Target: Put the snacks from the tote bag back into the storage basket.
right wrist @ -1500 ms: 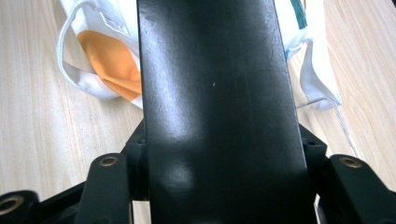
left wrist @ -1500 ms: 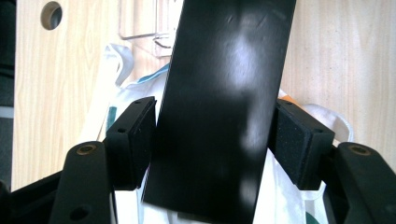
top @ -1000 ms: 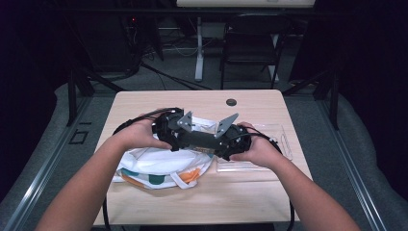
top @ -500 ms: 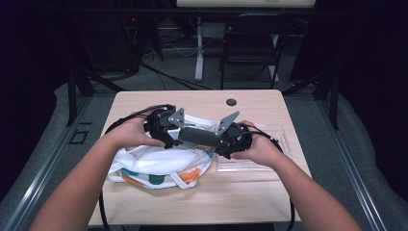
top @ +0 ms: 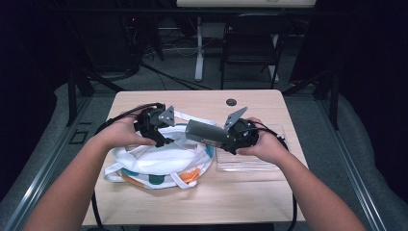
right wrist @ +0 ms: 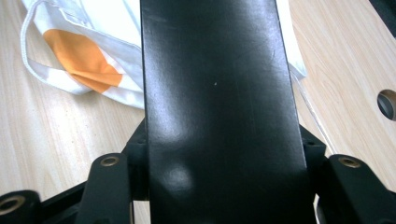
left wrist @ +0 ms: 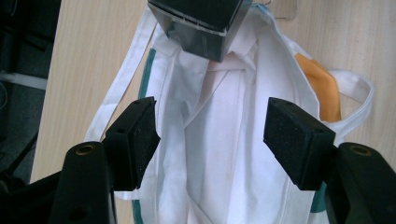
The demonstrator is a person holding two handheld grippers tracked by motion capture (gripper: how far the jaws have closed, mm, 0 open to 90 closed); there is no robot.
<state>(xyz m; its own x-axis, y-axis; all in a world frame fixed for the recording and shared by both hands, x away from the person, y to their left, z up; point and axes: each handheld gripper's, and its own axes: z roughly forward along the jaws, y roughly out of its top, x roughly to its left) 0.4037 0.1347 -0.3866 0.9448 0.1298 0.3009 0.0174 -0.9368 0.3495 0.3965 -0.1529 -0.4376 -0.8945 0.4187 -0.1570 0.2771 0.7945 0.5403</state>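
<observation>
You held a long dark box (top: 206,134) in your right hand-held gripper (top: 230,137), its jaws clamped on the box's sides, the far end pointing out over the tote bag (top: 161,161). Your left hand-held gripper (left wrist: 212,135) hovered above the bag with its jaws spread wide and nothing between the pads. The bag lay crumpled on the wooden worktop (top: 250,202), and the box hung just above the bag's near side, not yet inside it.

The step in hand looked like packing the box into the bag. The next move probably called for your left hand-held gripper to pinch one edge of the bag's mouth and lift it open, so the box could slide in end first.

The box was rigid, rectangular and smooth, with a slight sheen. The bag was soft white cloth, creased and limp, with orange and teal patches and flat fabric handles (left wrist: 357,93). A clear plastic tray (top: 250,161) lay beside the bag, under your right hand.
</observation>
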